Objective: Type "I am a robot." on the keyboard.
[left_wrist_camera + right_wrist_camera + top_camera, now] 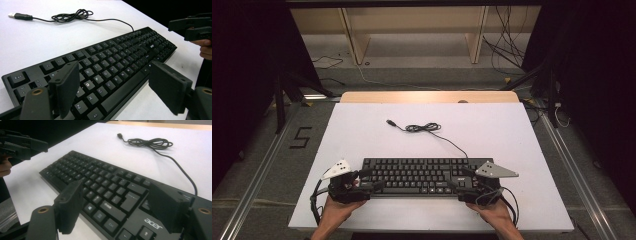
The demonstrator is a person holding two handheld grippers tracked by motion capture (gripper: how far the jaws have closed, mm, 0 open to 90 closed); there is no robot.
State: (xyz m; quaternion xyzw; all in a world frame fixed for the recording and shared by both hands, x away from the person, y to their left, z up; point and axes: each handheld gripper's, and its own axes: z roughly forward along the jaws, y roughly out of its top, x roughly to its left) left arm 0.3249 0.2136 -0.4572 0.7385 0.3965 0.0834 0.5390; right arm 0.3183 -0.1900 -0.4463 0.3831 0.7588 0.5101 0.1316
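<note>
Keyboard (117,65) near-left corner cut off by bottom edge in left gripper view, partly behind fingers (65,87). Right gripper view: keyboard (105,192) near end cropped. High view: key legends too small to read.

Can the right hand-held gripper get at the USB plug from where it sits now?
Probably yes: the right hand-held gripper is open over the keyboard, and only bare white table and the coiled cable lie toward the USB plug.

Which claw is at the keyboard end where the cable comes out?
The right claw: it sits at the keyboard's numpad end, where the cable leaves the back edge. The left claw is at the Esc end.
</note>
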